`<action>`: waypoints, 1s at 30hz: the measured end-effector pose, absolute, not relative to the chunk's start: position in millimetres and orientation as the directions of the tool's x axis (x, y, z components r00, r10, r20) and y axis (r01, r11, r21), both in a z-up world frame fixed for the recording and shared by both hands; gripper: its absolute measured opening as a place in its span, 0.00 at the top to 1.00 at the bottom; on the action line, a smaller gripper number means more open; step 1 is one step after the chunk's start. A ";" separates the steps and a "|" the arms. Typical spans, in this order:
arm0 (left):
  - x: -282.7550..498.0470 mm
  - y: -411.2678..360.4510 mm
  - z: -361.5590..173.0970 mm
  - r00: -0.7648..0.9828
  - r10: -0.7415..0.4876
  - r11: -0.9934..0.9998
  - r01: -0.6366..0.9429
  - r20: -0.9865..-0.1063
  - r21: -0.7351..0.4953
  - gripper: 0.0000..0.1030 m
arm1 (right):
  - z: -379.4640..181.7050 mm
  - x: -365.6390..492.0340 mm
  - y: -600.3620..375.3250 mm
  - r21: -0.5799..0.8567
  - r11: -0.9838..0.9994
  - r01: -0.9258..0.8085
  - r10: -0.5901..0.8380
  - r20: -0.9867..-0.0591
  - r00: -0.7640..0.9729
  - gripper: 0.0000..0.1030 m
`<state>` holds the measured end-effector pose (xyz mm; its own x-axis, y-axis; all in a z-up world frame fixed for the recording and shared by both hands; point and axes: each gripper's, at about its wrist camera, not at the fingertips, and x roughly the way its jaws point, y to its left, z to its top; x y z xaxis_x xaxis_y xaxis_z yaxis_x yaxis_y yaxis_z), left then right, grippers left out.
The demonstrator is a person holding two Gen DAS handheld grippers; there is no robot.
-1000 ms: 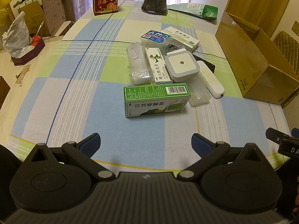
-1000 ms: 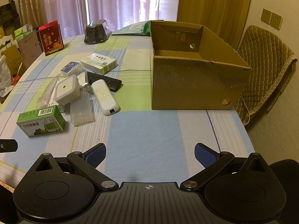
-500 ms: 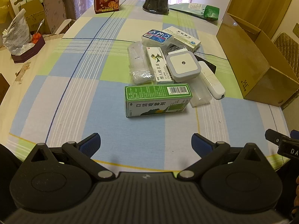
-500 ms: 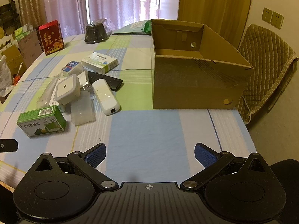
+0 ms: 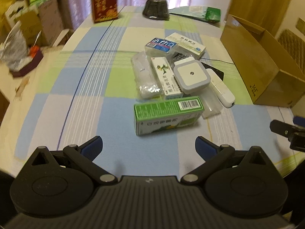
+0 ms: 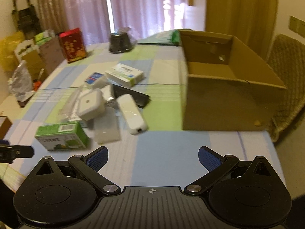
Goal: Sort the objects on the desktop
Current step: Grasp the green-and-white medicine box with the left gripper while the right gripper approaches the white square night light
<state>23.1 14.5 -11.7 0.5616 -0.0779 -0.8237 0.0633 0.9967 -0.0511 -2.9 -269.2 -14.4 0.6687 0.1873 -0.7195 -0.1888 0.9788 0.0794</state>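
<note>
We've got both tongs released, nothing in either: left tongs (image 5: 148,143) hover over the worktop (image 5: 80,103) just short of the green box (image 5: 167,114), and right tongs (image 6: 153,155) hang over bare cloth nearer the cardboard box (image 6: 225,106). The green box is our landmark, lying flat w/ barcode up at the near edge of the clutter. Right behind it, touching: a white-and-green carton (image 5: 165,78) and a clear bagged item (image 5: 144,78). Behind-right, a square white plug-in light (image 5: 191,76) sits atop the pile. To the box's right, a clear plastic case (image 5: 211,103), then a white dongle-like device (image 5: 222,89). Further back, a blue-and-white packet (image 5: 161,44) and a white carton (image 5: 185,43). The open cardboard box stands well right of the green box, apart from the pile. Both views are blurred.
</note>
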 end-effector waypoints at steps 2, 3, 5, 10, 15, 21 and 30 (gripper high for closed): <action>28.5 13.3 -11.4 0.569 -0.090 0.993 0.118 -0.817 -0.027 0.01 | -15.3 0.3 -265.2 0.079 0.973 -0.215 0.205 -0.717 0.666 0.00; 31.3 12.3 -11.2 0.572 -0.098 0.989 0.148 -0.814 -0.015 0.01 | -16.1 1.2 -263.4 0.077 0.972 -0.223 0.209 -0.718 0.664 0.00; 37.5 9.3 -11.0 0.578 -0.119 0.976 0.218 -0.807 0.012 0.01 | -18.1 4.0 -261.2 0.082 0.968 -0.238 0.222 -0.721 0.657 0.00; 49.2 -2.1 -13.3 0.589 -0.176 0.908 0.406 -0.789 0.100 0.02 | -23.3 10.1 -257.8 0.097 0.957 -0.272 0.254 -0.731 0.633 0.00; 65.7 -12.1 -25.3 0.555 -0.229 0.806 0.569 -0.800 0.164 0.09 | -29.2 17.6 -252.9 0.105 0.944 -0.312 0.283 -0.744 0.605 0.00; 85.2 -18.5 -40.1 0.466 -0.273 0.694 0.701 -0.842 0.163 0.21 | -37.3 28.6 -247.5 0.115 0.937 -0.328 0.296 -0.762 0.577 0.00; 98.6 -26.7 -59.6 0.380 -0.276 0.601 0.785 -0.883 0.150 0.35 | -47.1 37.4 -241.0 0.119 0.937 -0.329 0.292 -0.783 0.549 0.00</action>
